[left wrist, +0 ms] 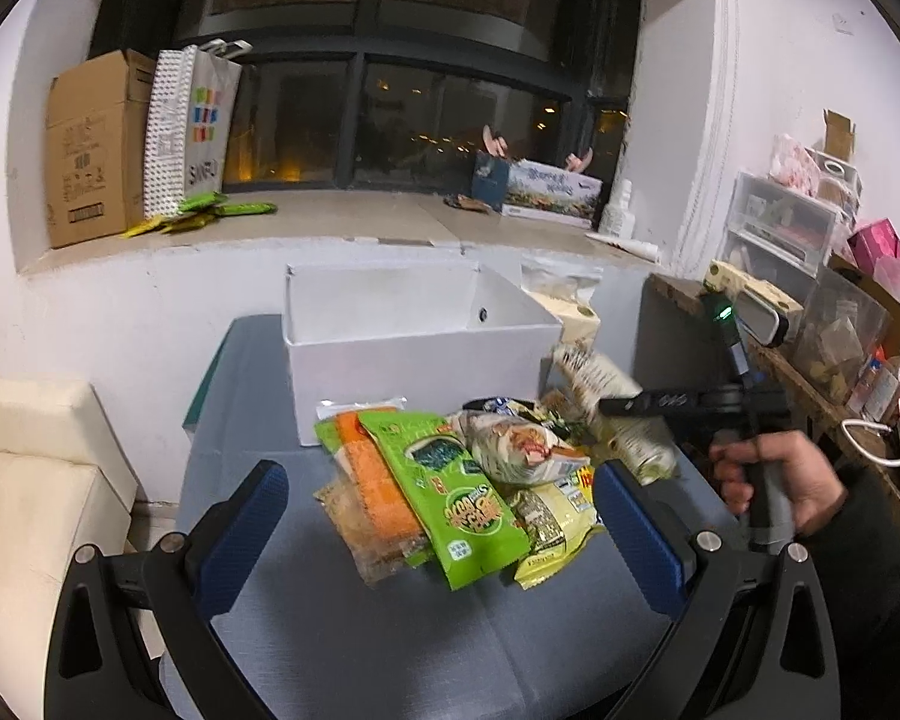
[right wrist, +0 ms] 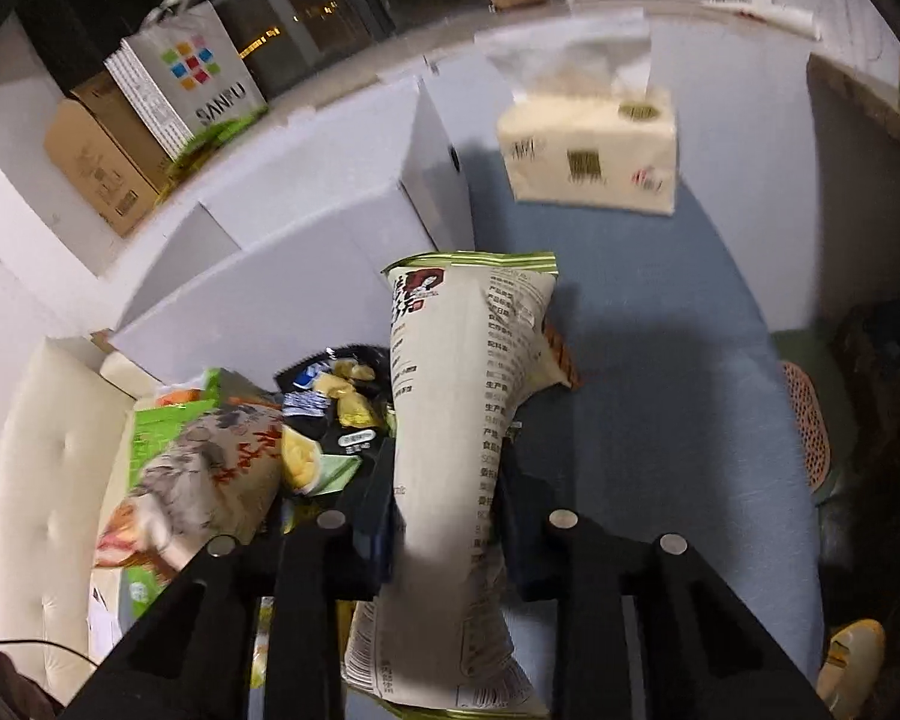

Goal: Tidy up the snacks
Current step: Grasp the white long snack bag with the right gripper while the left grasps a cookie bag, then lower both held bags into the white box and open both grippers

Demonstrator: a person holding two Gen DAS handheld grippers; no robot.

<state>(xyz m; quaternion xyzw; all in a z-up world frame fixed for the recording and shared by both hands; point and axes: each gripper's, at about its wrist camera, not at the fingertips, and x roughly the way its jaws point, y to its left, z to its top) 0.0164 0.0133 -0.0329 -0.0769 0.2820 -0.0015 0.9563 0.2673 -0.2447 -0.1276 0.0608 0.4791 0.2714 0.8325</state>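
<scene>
The right hand-held gripper [right wrist: 444, 516] is clenched on a cream snack bag [right wrist: 450, 420] printed with dark text, pinching it across its middle so the bag stands up between the pads, its green-edged top pointing toward the far side of the table [right wrist: 660, 360]. From the left wrist view the same bag [left wrist: 606, 402] is blurred, held just right of the snack pile, with a person's hand [left wrist: 768, 480] wrapped round the gripper's handle.

The left hand-held gripper [left wrist: 444, 516] is released, its blue pads standing wide apart above the near edge of the pile without touching anything. The pile sits mid-table: a green packet [left wrist: 450, 498] on top, an orange packet [left wrist: 366, 474] to its left, and a grey-and-red patterned pouch [left wrist: 522, 444] to its right.

Just beyond the pile stands an open white box [left wrist: 414, 354]. A tissue pack [right wrist: 588, 150] lies on the table to the right of the box.
</scene>
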